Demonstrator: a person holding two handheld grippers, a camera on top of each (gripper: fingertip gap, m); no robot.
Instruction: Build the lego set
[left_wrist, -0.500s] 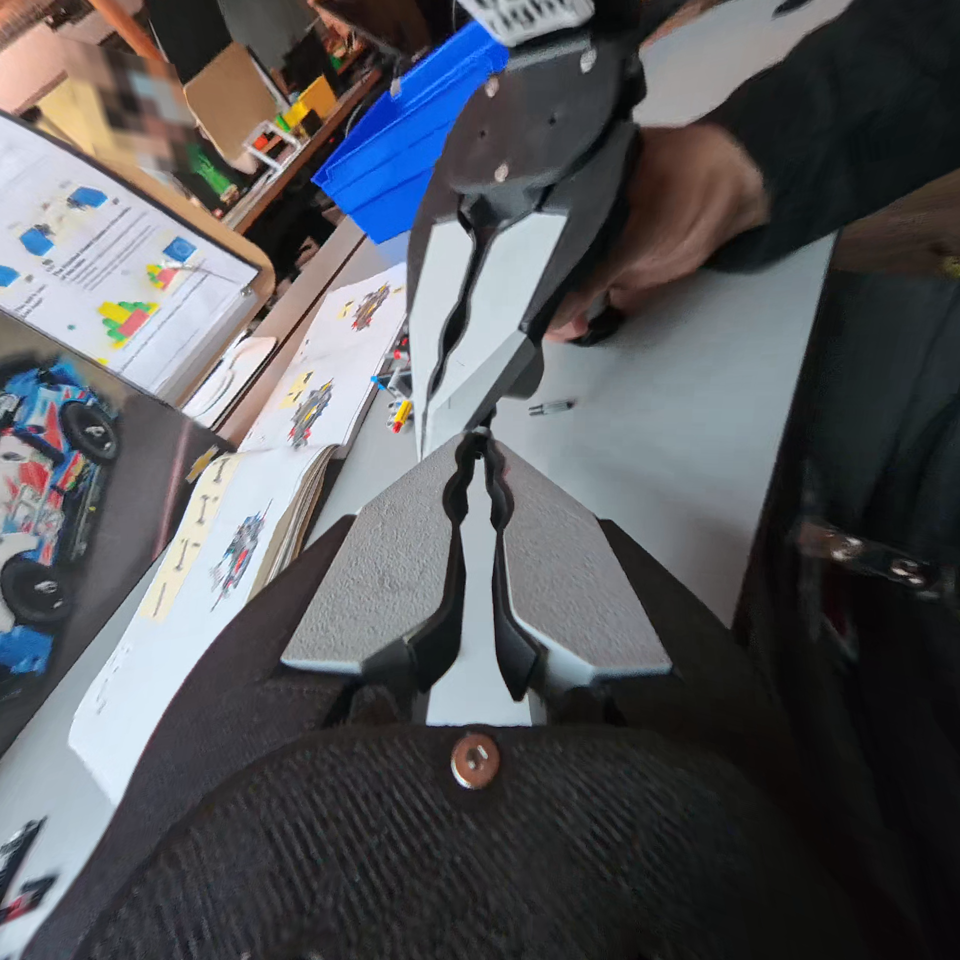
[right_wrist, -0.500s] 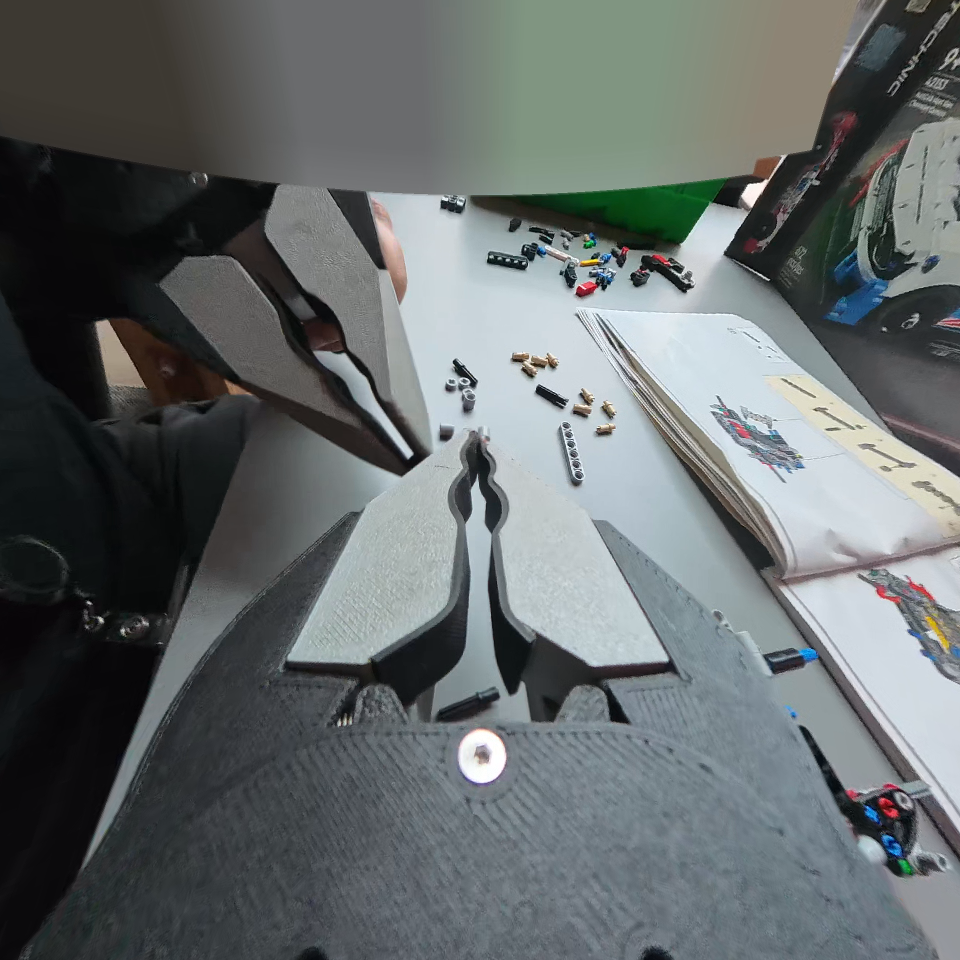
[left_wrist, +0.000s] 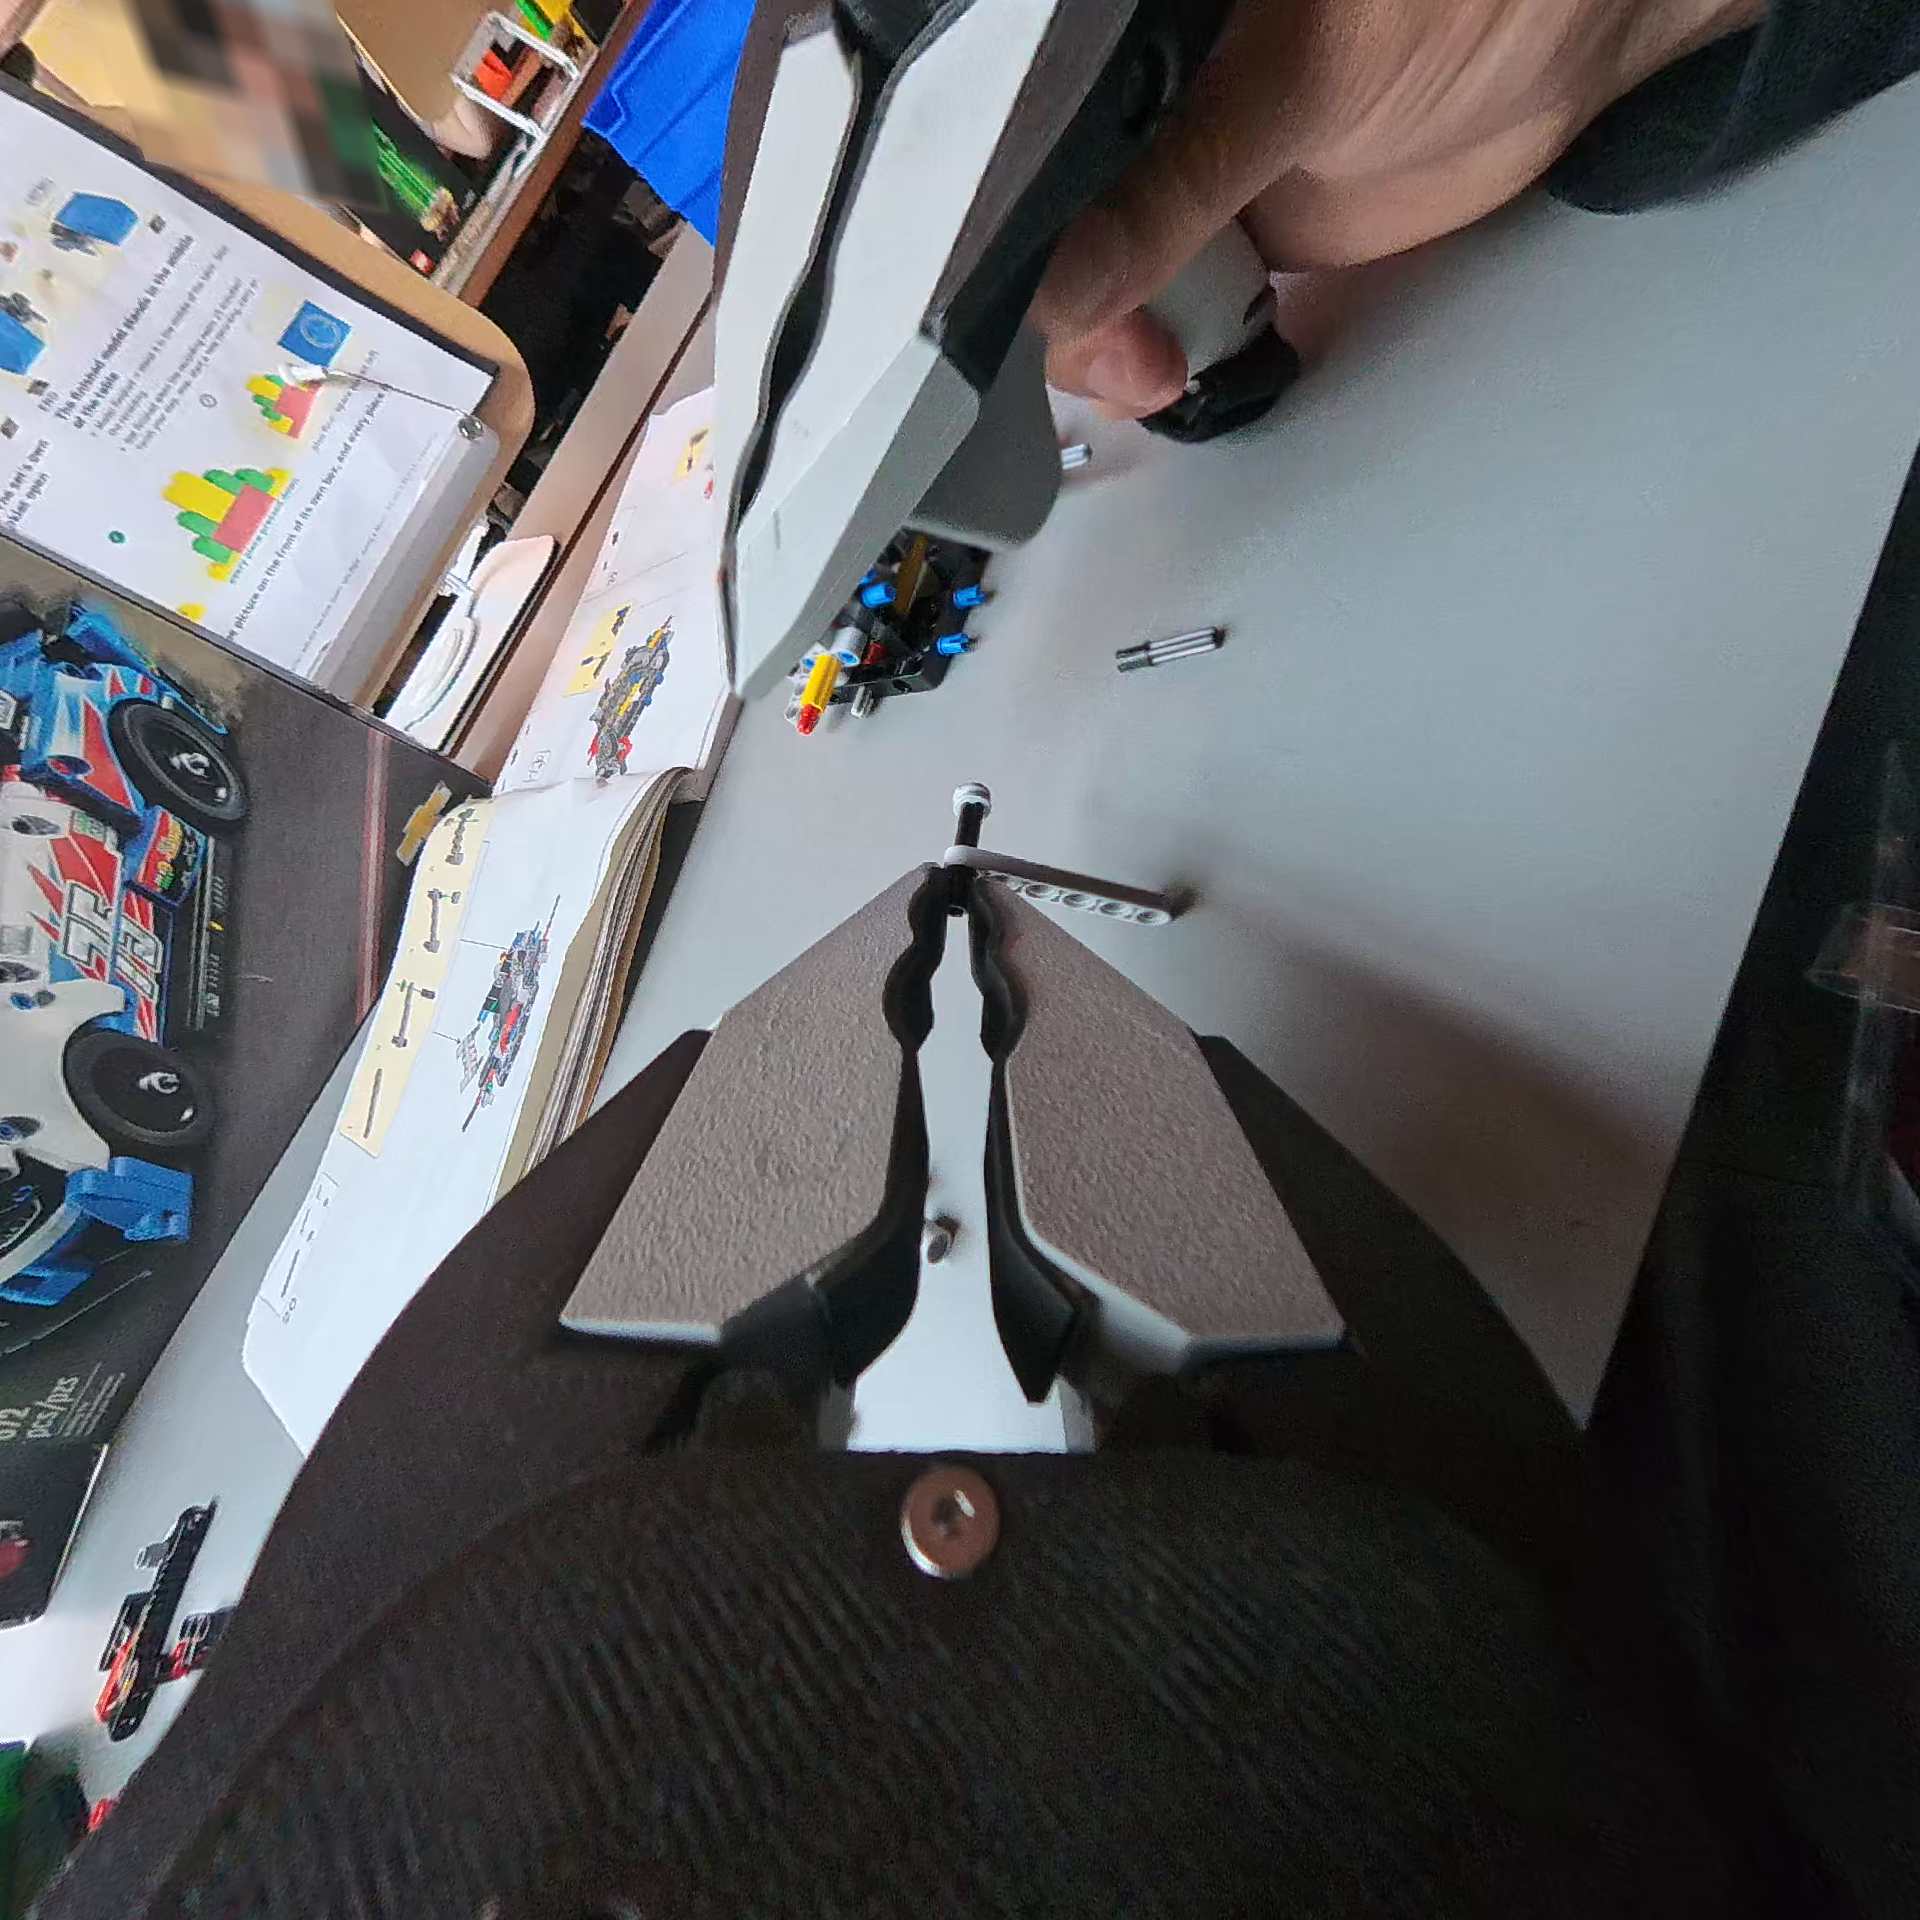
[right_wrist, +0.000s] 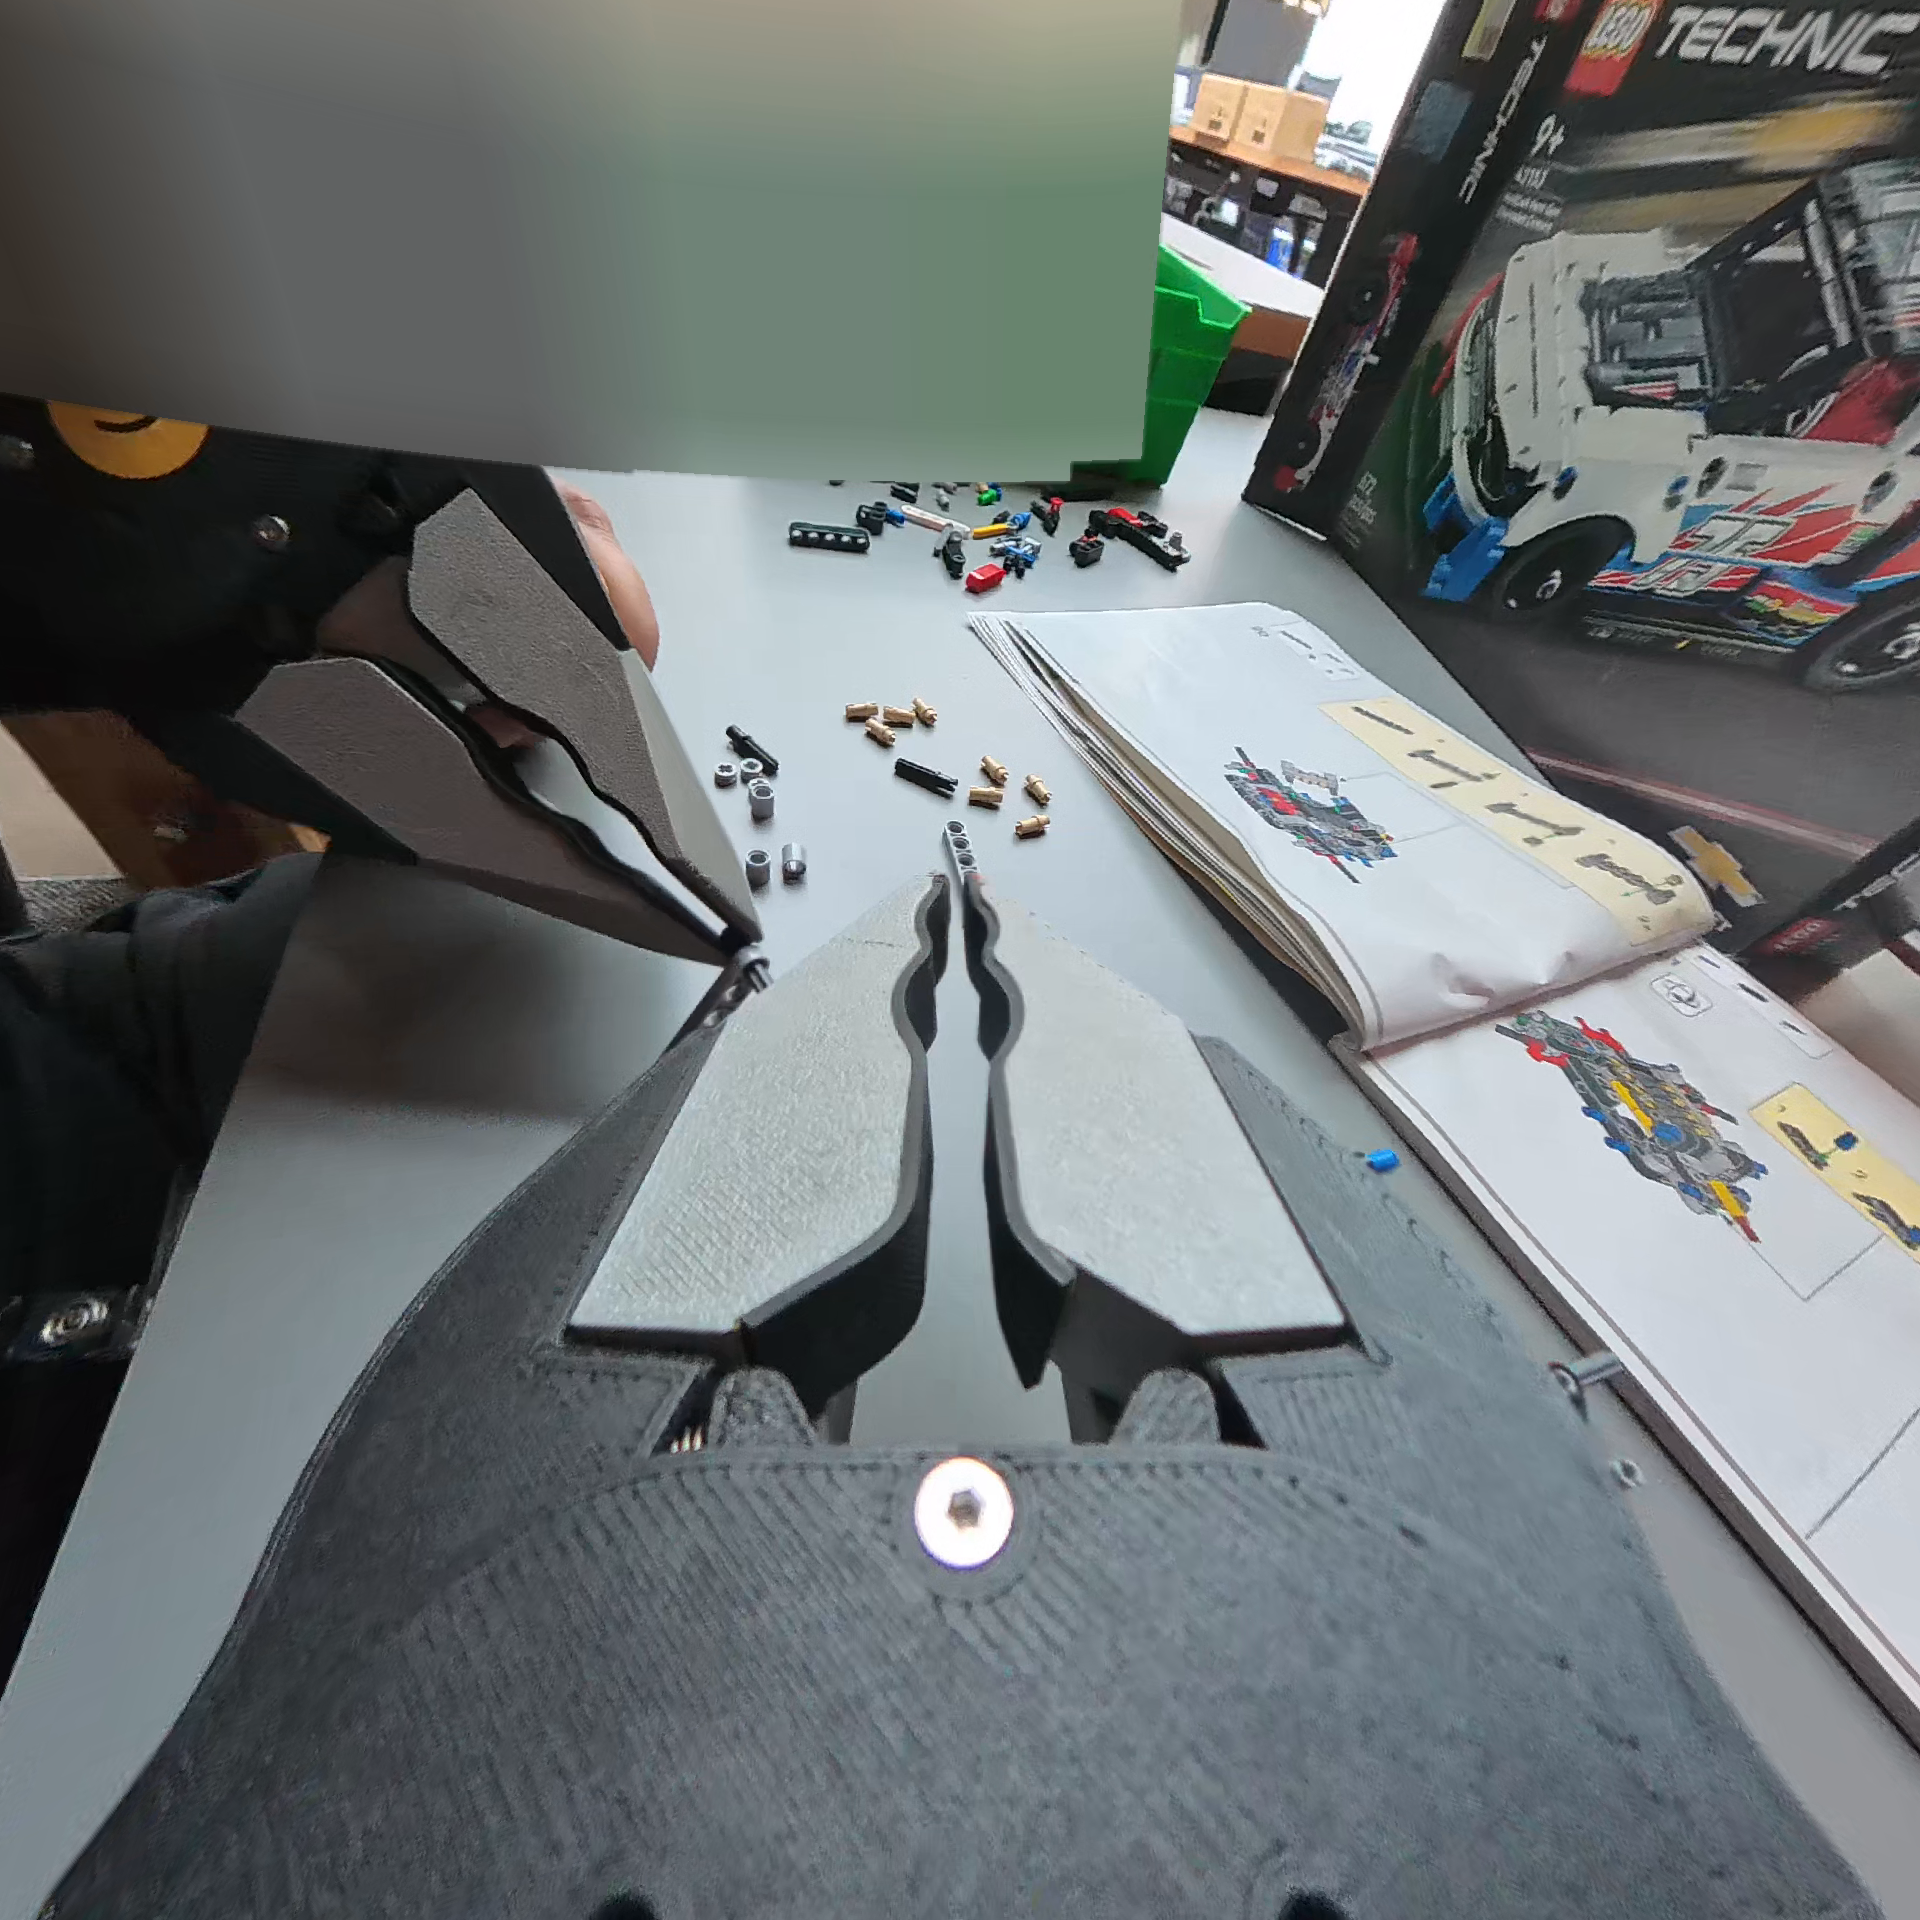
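In the left wrist view my left gripper (left_wrist: 956, 899) is pinched narrow on a black axle (left_wrist: 968, 836), which stands straight up out of the tips with a white bush (left_wrist: 971, 798) at its top. A grey beam (left_wrist: 1081, 902) runs off to the right from the foot of the axle. I cannot tell whether it is threaded on the axle or only lies on the tabletop (left_wrist: 1403, 727) behind it. My right gripper (left_wrist: 746, 670) hangs beyond, up and to the left, above the chassis (left_wrist: 899, 634) with blue pins that sits beside the open manual (left_wrist: 499, 997). In the right wrist view the right gripper (right_wrist: 956, 894) has its jaws drawn nearly together, and I can make out nothing between them. The beam (right_wrist: 960, 844) shows just past the tips, its long axis pointing away from me toward the far edge, with tan pins (right_wrist: 987, 774) scattered near it. The left gripper (right_wrist: 740, 935) comes in from the left edge with its tips just beside my right gripper's left finger, and the axle (right_wrist: 740, 982) slants down from them. The beam's holes seem to face sideways across the axle's line, so I judge the next move is to line the axle up with an end hole. The right gripper is the nearer one to steady the beam.
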